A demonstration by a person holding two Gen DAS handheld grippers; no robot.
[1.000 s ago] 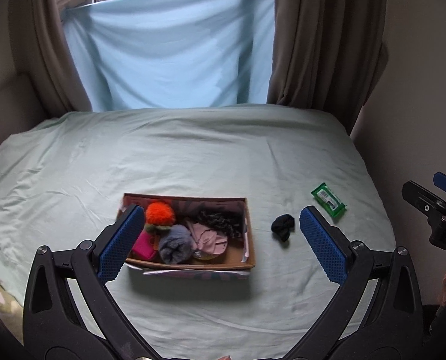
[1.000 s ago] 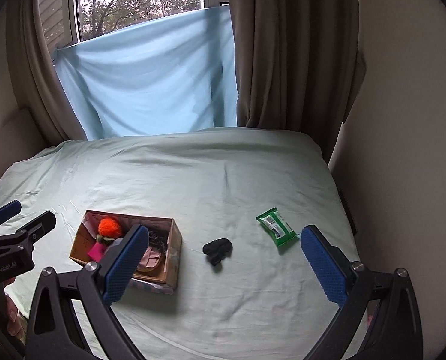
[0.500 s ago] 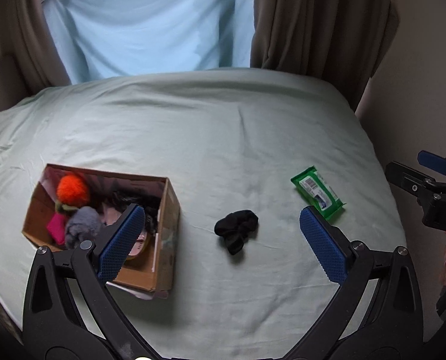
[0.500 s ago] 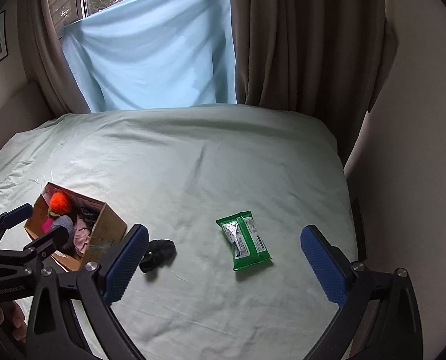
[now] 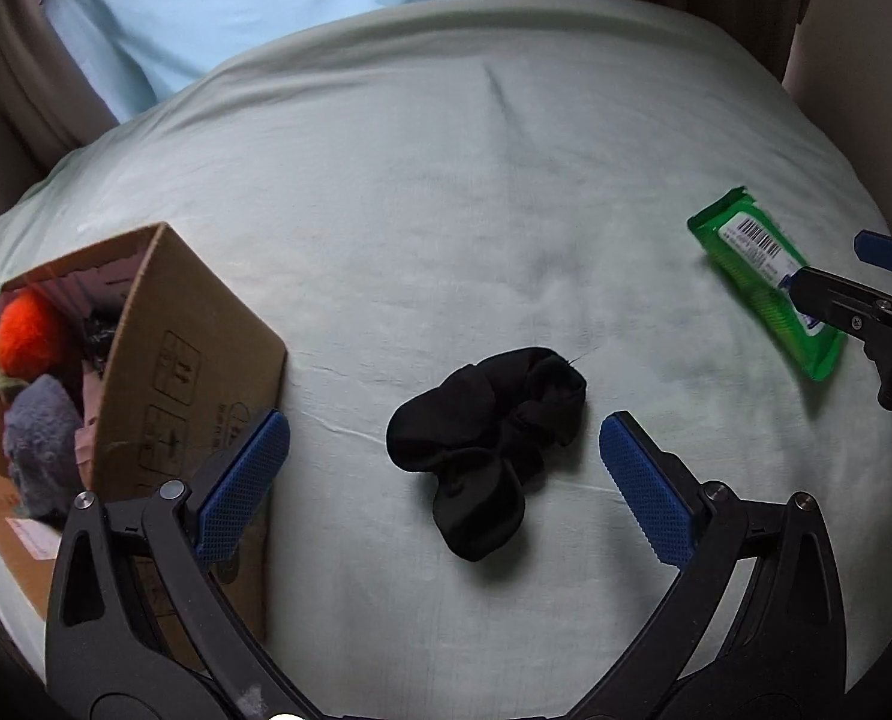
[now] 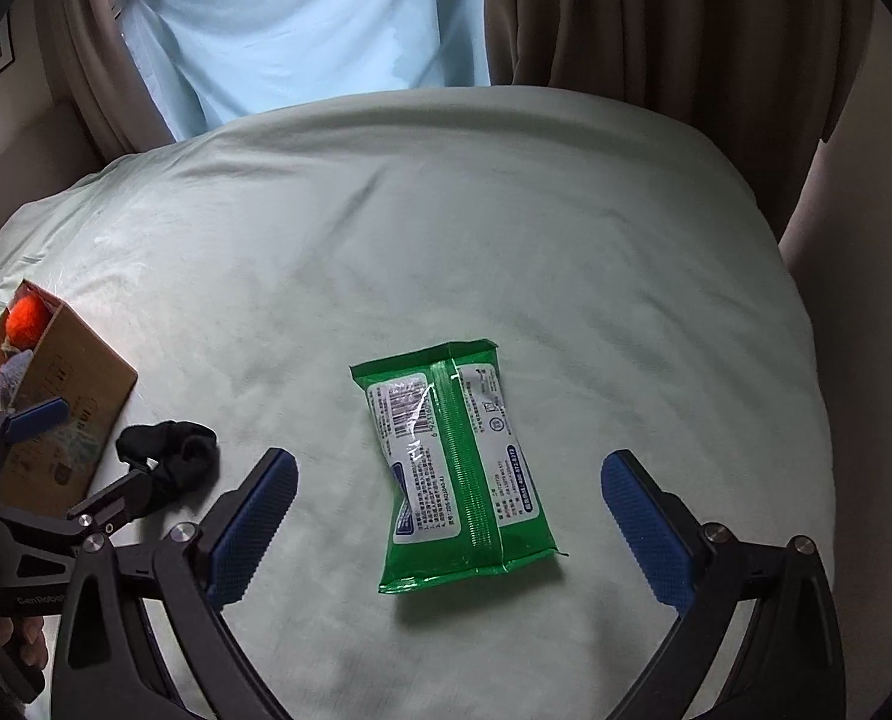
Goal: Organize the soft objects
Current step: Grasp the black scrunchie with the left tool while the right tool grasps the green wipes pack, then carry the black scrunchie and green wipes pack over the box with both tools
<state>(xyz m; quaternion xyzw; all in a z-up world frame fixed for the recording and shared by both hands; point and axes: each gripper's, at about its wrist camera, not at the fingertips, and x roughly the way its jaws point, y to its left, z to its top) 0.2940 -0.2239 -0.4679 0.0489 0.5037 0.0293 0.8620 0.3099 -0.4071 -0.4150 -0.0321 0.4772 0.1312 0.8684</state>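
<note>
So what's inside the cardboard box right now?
In the box: an orange pompom, a grey fuzzy item, something pink and something dark. The near wall and the top items hide whatever lies lower.

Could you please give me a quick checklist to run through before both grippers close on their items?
1. Left gripper open: ok.
2. Black scrunchie centred between its fingers: ok.
3. Right gripper open: ok.
4. Green wipes pack between its fingers: ok.
5. Fingers low enough to pinch: cannot tell.
6. Cardboard box has room: cannot tell.
</note>
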